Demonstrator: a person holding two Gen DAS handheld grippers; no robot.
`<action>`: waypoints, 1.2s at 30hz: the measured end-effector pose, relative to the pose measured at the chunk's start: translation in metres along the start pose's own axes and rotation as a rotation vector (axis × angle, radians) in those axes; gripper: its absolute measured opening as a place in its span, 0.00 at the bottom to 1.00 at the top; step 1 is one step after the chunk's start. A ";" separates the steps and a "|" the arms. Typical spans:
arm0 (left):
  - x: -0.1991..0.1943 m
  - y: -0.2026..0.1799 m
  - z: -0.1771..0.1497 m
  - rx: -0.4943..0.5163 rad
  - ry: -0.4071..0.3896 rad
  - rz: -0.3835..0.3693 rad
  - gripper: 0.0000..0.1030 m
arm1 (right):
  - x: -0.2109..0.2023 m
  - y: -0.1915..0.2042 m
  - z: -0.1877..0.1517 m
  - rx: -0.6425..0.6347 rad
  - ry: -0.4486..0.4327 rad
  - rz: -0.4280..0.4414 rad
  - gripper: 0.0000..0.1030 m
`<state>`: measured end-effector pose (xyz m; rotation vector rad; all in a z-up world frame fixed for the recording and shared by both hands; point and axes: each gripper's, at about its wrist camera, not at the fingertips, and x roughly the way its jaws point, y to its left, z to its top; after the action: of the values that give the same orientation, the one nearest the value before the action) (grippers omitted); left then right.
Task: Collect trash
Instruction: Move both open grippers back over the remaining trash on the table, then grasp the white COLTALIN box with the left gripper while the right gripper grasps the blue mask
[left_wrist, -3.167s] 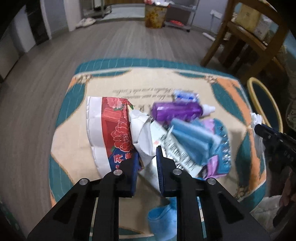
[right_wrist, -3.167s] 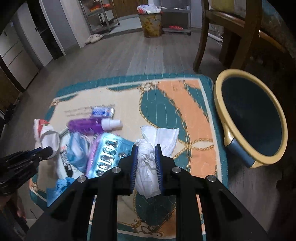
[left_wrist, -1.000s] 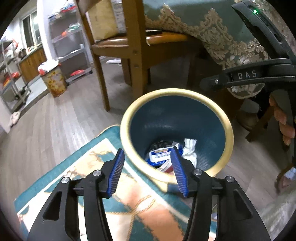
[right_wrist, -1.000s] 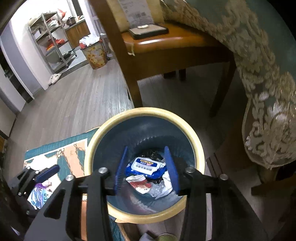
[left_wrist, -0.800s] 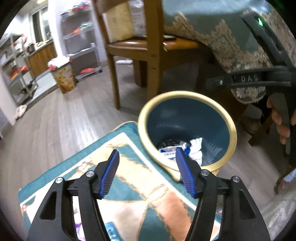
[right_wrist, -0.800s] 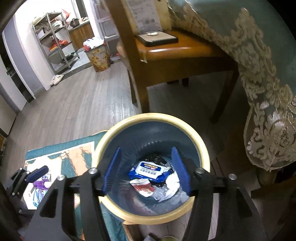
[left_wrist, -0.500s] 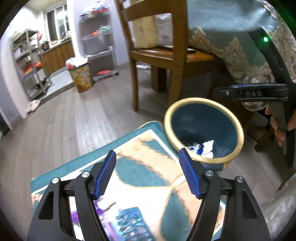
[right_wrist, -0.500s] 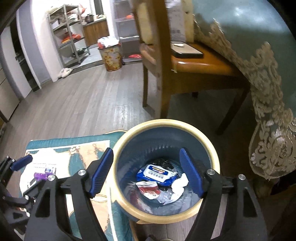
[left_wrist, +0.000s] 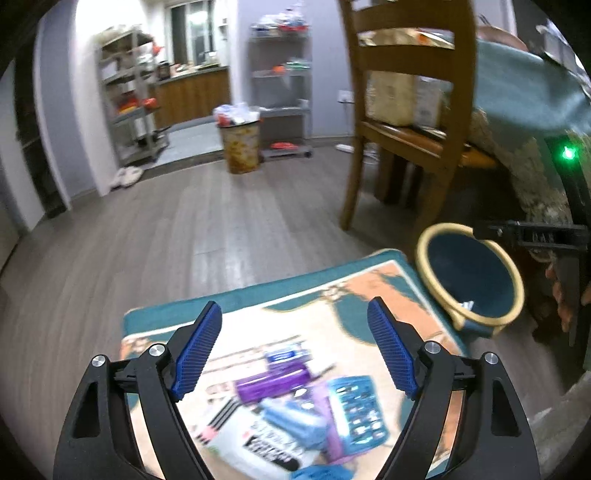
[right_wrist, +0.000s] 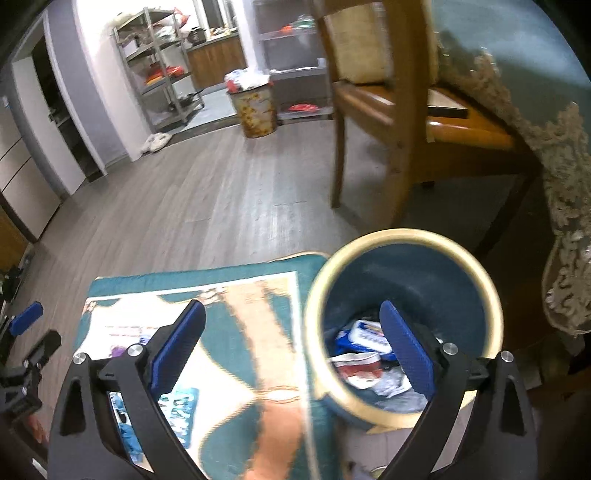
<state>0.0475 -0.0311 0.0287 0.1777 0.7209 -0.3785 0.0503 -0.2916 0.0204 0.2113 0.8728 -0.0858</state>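
My left gripper is open and empty above the patterned mat. Below it lie a purple bottle, a blue blister pack, a small blue-white packet and a printed wrapper. The yellow-rimmed blue bin stands off the mat's right edge. My right gripper is open and empty, straddling the near left rim of the bin. Inside the bin lie a blue-white packet, a red-white wrapper and white tissue. The blister pack shows at lower left.
A wooden chair stands behind the bin, beside a table with a lace-edged teal cloth. A patterned waste bin and metal shelves stand far back on the wood floor.
Both grippers have let their trash fall into the bin and opened. The left has swung back over the mat's trash pile; the right has drawn back and left from the bin.
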 end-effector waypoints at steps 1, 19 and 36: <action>-0.001 0.007 -0.003 -0.011 0.005 0.011 0.79 | 0.002 0.008 -0.002 -0.007 0.007 0.004 0.91; 0.011 0.117 -0.075 -0.108 0.198 0.180 0.79 | 0.062 0.162 -0.088 -0.300 0.181 0.119 0.76; 0.027 0.133 -0.087 -0.171 0.273 0.245 0.79 | 0.083 0.215 -0.120 -0.536 0.318 0.231 0.18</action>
<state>0.0655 0.1084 -0.0502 0.1550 0.9843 -0.0573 0.0484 -0.0542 -0.0861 -0.1832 1.1484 0.4047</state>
